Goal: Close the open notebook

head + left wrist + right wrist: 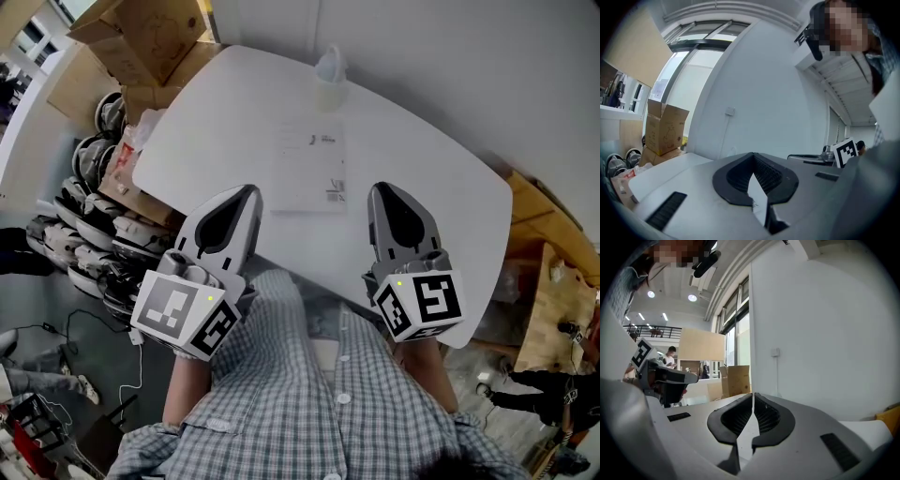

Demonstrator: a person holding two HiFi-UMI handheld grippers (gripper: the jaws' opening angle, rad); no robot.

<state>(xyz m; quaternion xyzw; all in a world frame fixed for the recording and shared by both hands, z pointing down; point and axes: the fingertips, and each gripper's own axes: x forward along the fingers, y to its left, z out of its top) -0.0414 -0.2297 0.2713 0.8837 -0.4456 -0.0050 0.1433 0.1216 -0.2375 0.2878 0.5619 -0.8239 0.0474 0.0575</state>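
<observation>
The notebook lies flat on the white table, showing a single white face with a little print, and looks closed. Both grippers hover near the table's front edge, close to the person's checked shirt, and touch nothing. My left gripper sits to the notebook's lower left, my right gripper to its lower right. The left gripper view shows the left gripper with its jaws meeting at the tips and nothing between them. The right gripper looks the same in its own view. Neither gripper view shows the notebook.
A translucent plastic bottle stands at the table's far edge behind the notebook. Cardboard boxes and a stack of helmets crowd the floor at the left. A wooden bench stands at the right.
</observation>
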